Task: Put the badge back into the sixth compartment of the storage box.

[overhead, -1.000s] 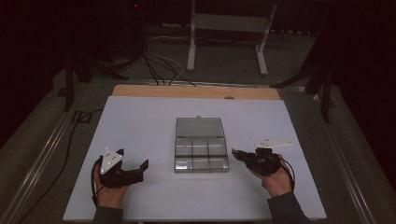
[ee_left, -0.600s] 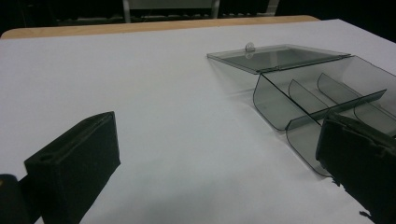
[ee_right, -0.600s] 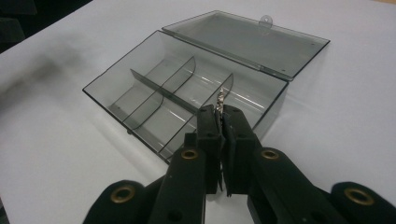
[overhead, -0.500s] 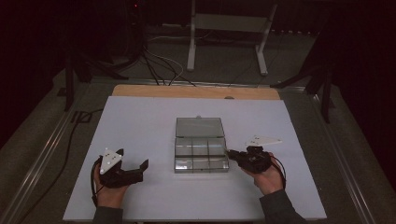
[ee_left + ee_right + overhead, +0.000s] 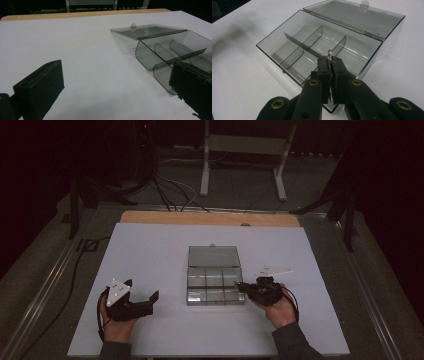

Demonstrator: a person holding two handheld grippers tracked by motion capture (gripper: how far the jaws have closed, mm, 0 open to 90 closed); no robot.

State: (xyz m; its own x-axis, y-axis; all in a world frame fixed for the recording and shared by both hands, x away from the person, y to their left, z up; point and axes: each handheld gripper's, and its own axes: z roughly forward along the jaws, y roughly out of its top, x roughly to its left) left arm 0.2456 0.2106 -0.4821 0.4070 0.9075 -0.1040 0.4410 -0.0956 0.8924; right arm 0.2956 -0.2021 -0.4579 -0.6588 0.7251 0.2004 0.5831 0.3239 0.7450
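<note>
Nearest the person, two hands rest on a white table point(image 5: 150, 245), each holding a black two-jaw gripper. The left gripper point(image 5: 145, 301) sits toward the left front of the table with its jaws spread wide and nothing between them, well apart from the box. The right gripper point(image 5: 241, 287) has its jaws pressed together, pinching a small silvery metal piece point(image 5: 329, 53) at their tips; what the piece is cannot be told. Those tips sit at the right edge of a clear smoky plastic compartment box point(image 5: 215, 282), over a compartment on that side. The box lies at the table's middle, its lid point(image 5: 214, 256) open flat on the far side.
</note>
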